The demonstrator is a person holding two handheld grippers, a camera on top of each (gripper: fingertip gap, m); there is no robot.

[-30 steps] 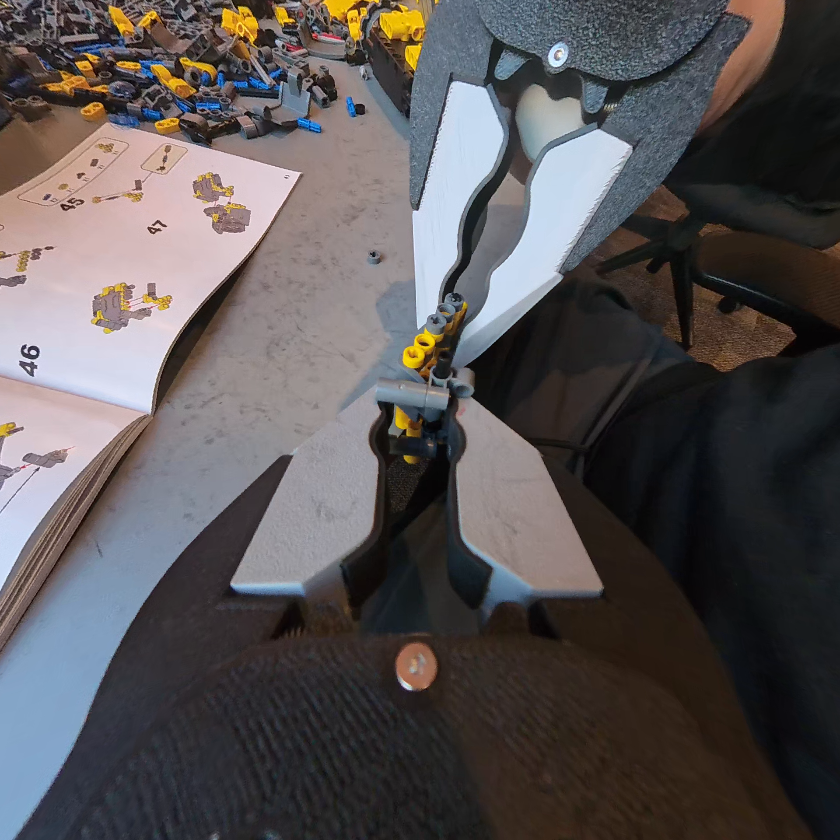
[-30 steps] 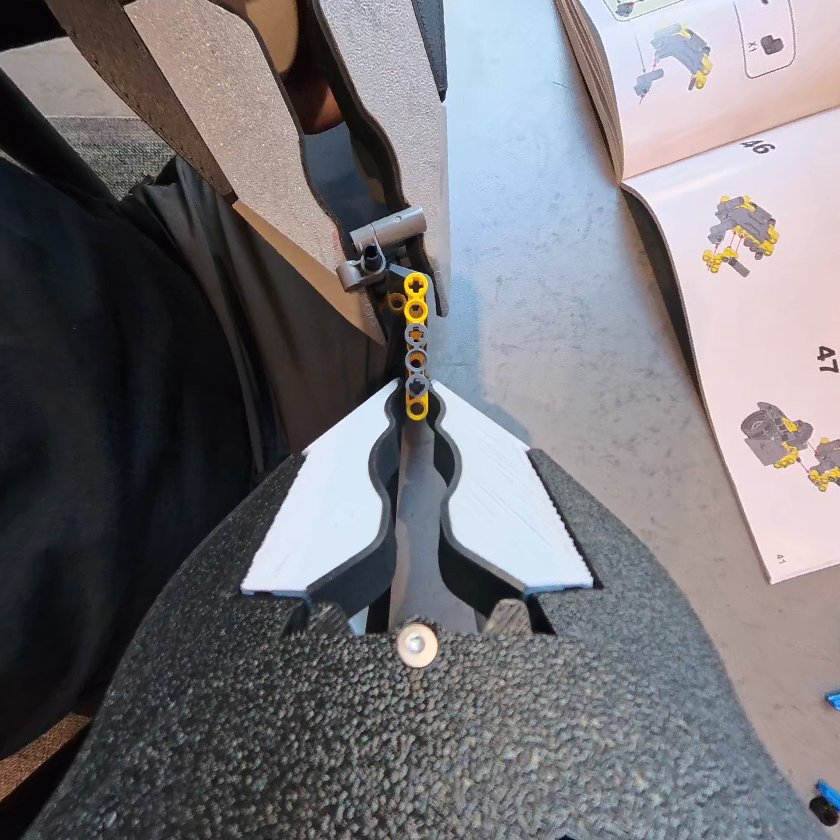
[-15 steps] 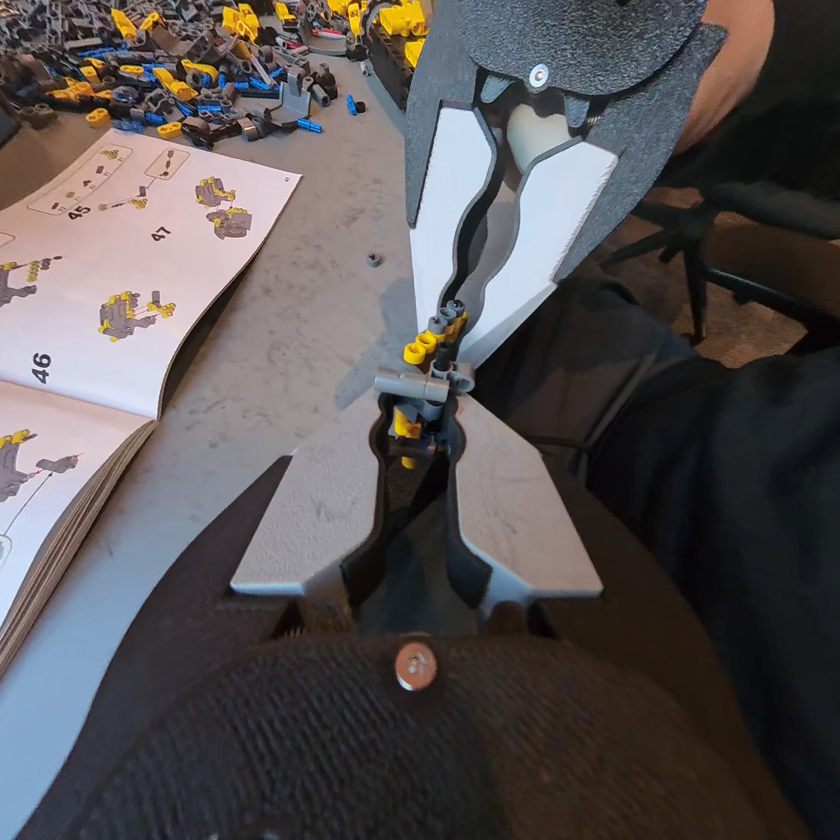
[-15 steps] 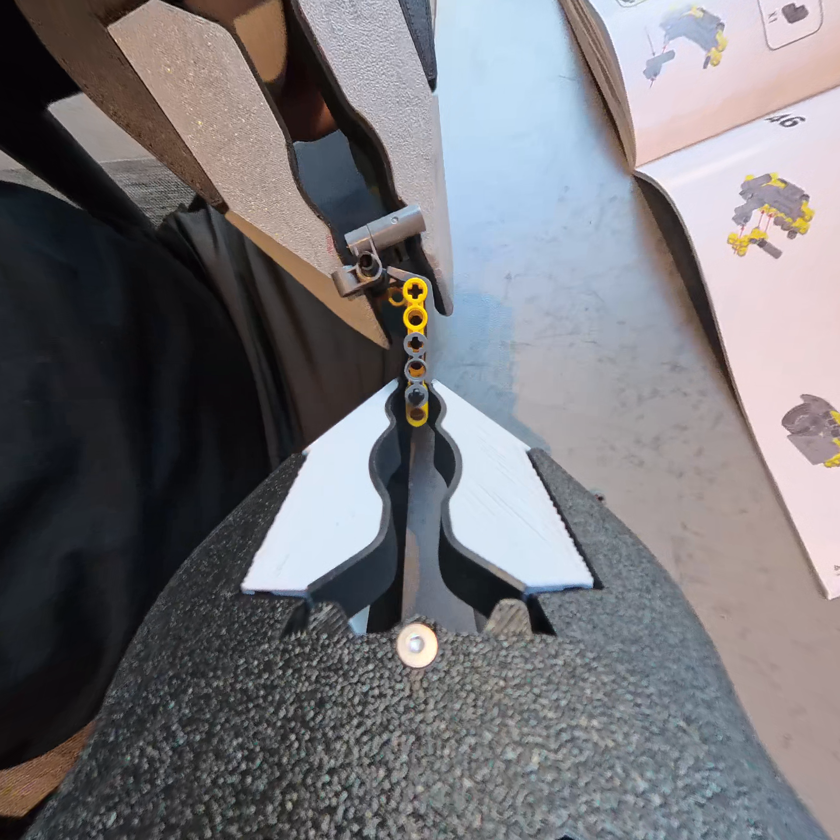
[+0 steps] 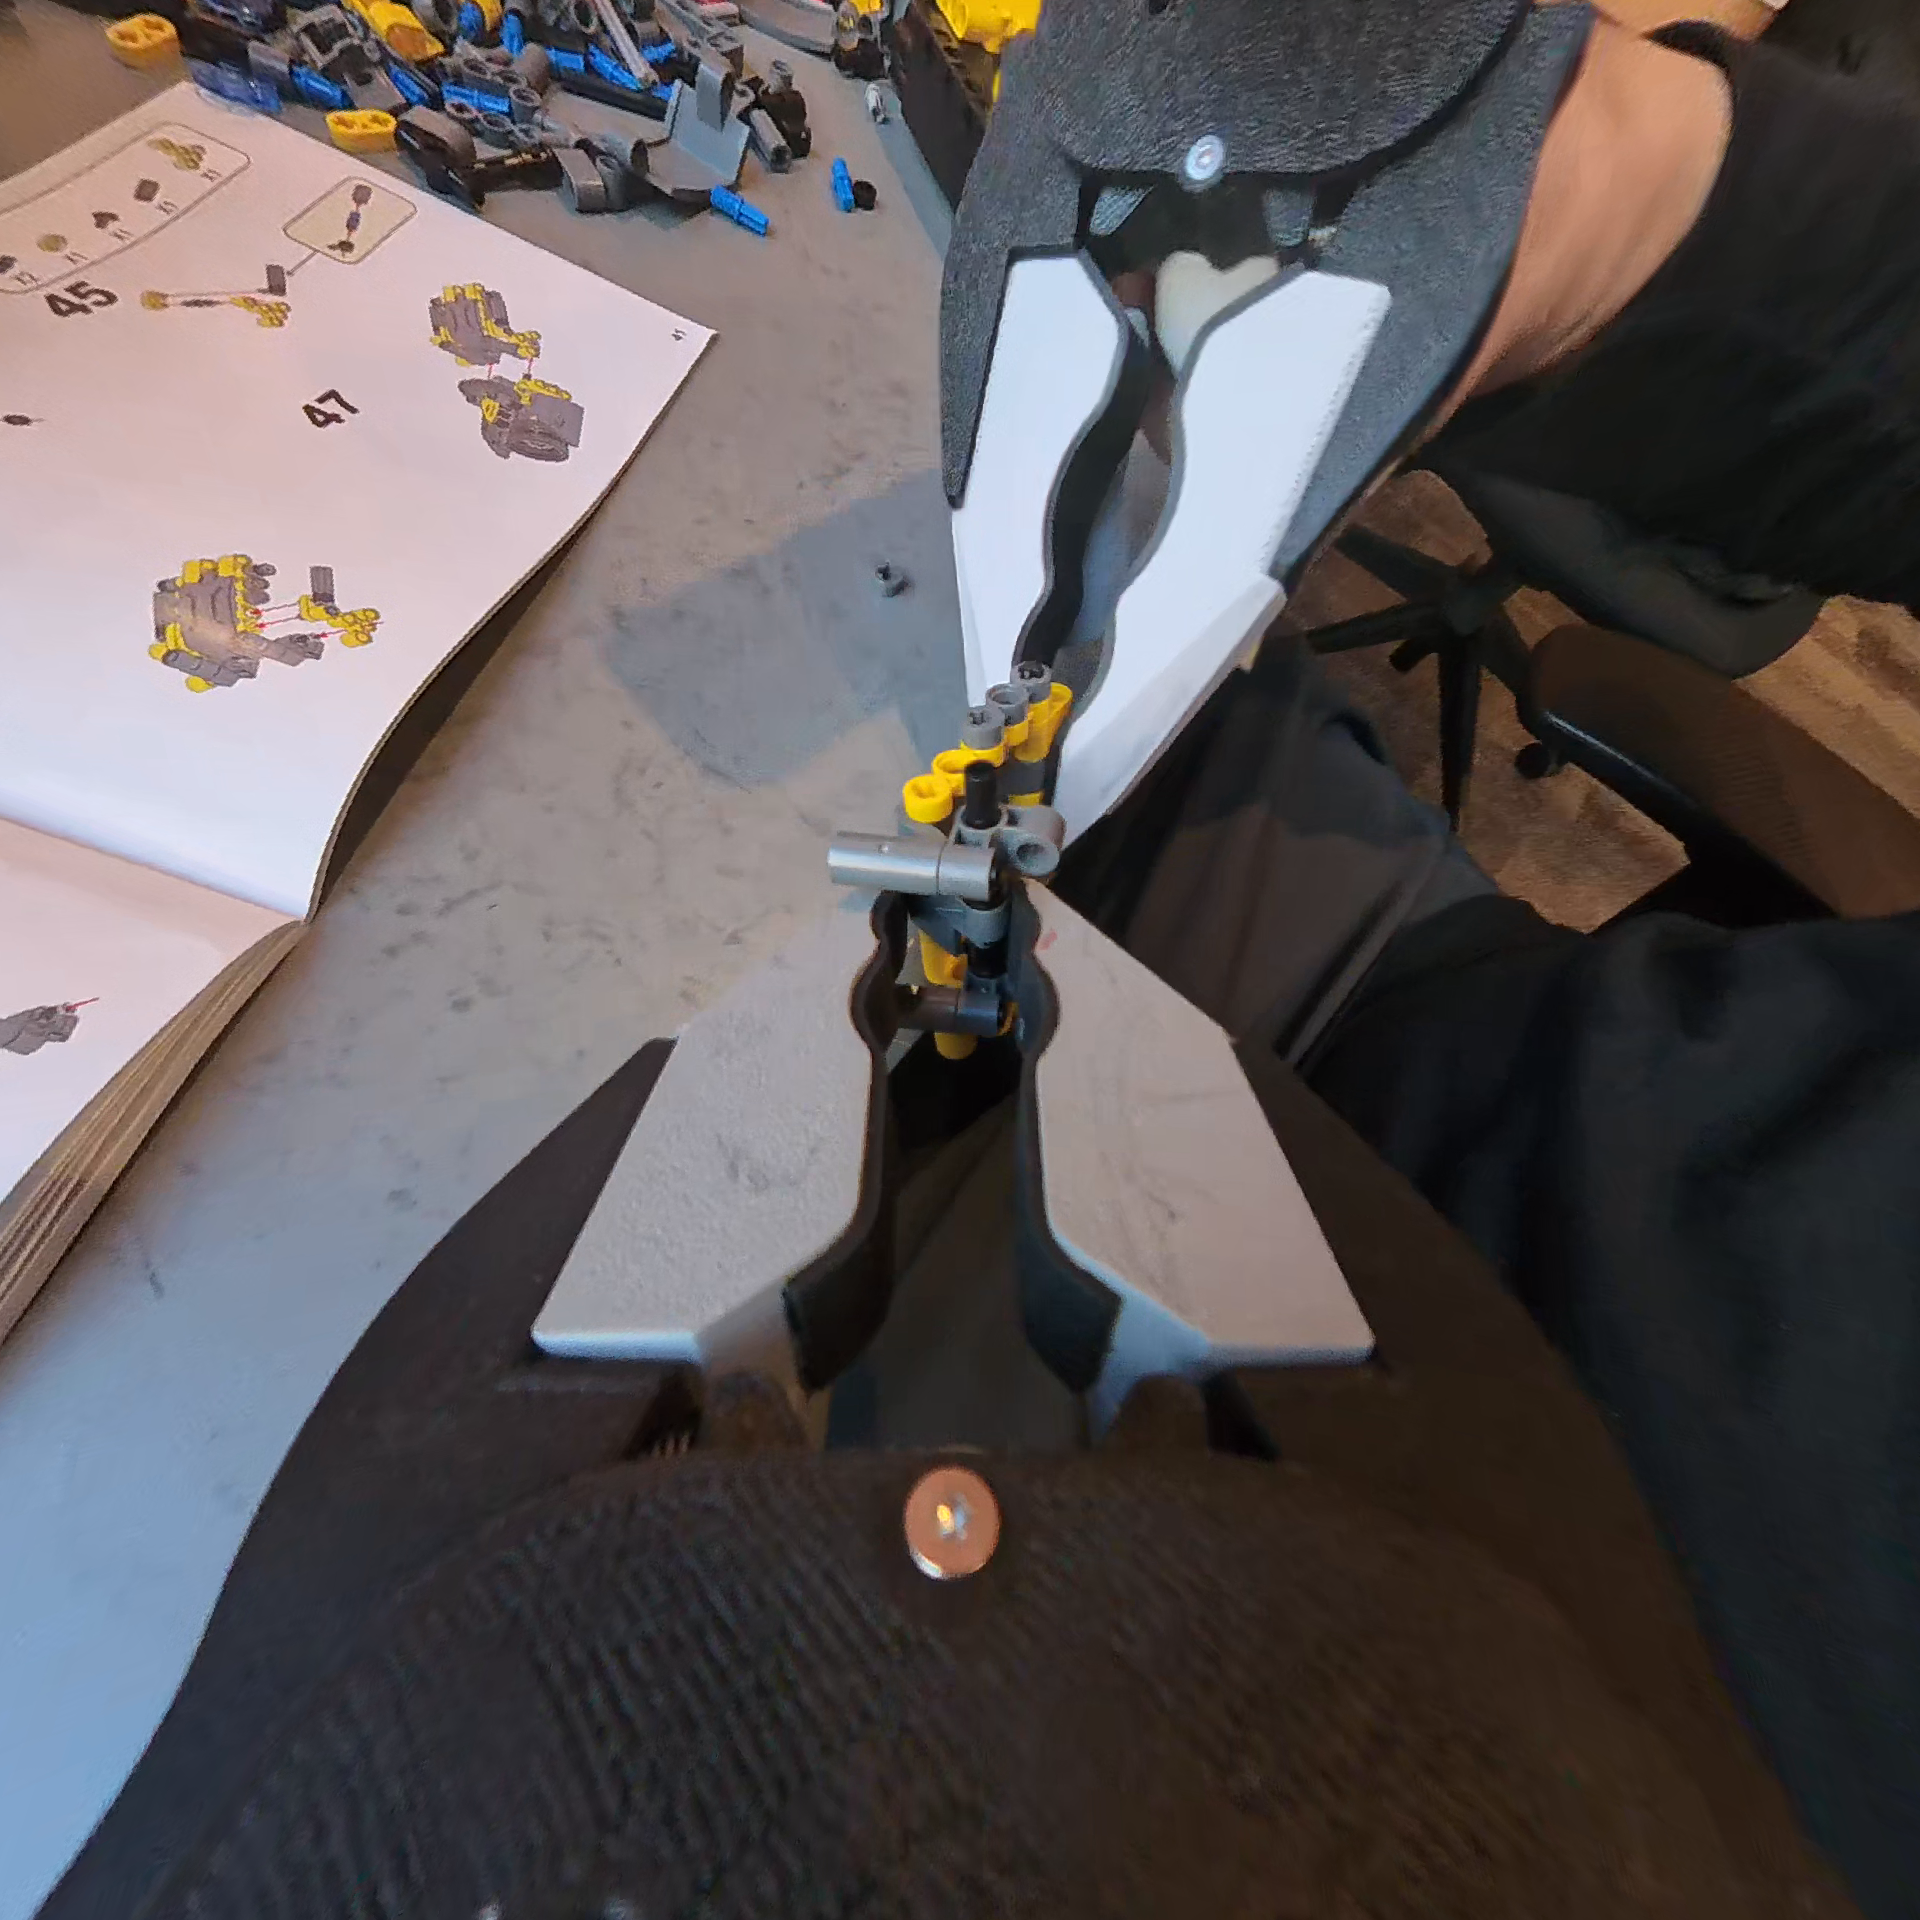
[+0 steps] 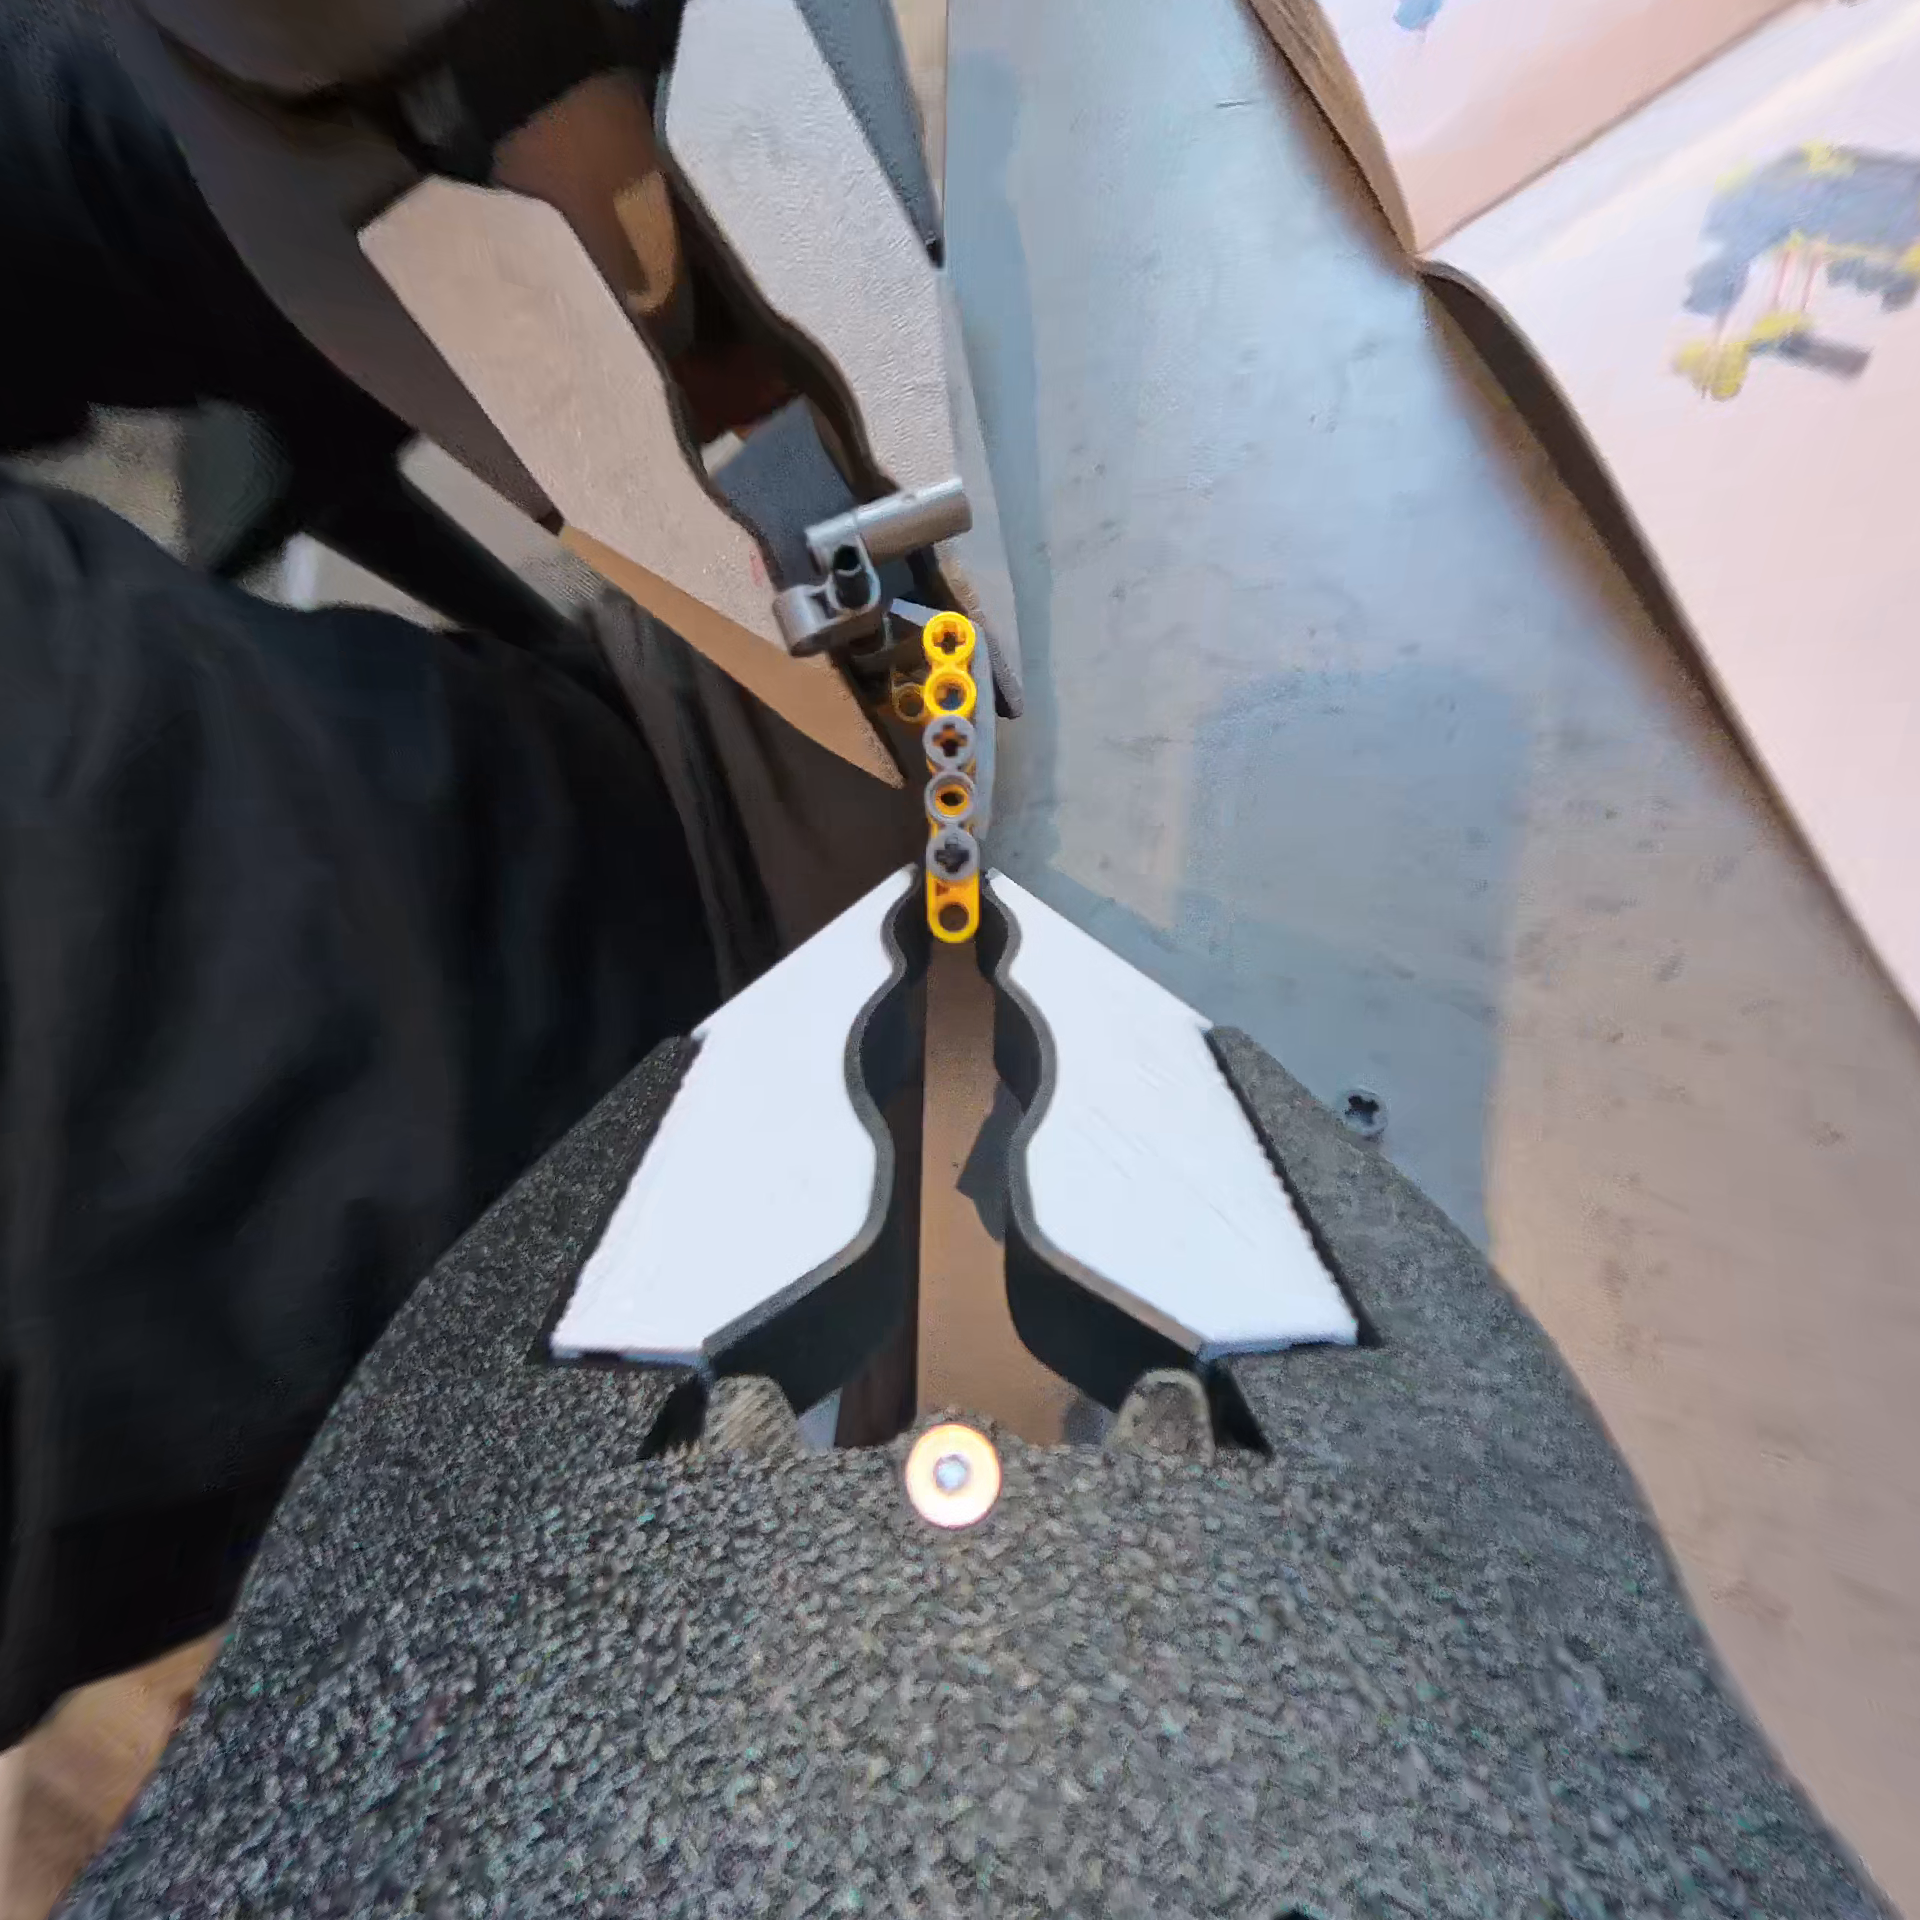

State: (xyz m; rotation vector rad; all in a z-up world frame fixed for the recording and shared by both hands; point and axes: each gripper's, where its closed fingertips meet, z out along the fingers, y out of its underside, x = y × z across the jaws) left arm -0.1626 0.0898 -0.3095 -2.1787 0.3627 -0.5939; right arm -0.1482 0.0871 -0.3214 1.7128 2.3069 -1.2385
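printed step numbers, open instruction booklet (image 5: 312,499)

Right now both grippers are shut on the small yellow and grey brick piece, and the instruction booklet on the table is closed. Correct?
Not quite. The instruction booklet lies open, as the left wrist view shows. The left gripper and right gripper are both shut on the brick piece.

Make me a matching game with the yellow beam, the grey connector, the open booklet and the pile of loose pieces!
Things:
1. yellow beam
2. grey connector
3. open booklet
4. pile of loose pieces

Places:
A. lying flat on the table, pages showing
B. far end of the table, beyond the booklet
C. pinched at its end by the right gripper
D. sticking out sideways at the left gripper tips

Pairs: 1-C, 2-D, 3-A, 4-B
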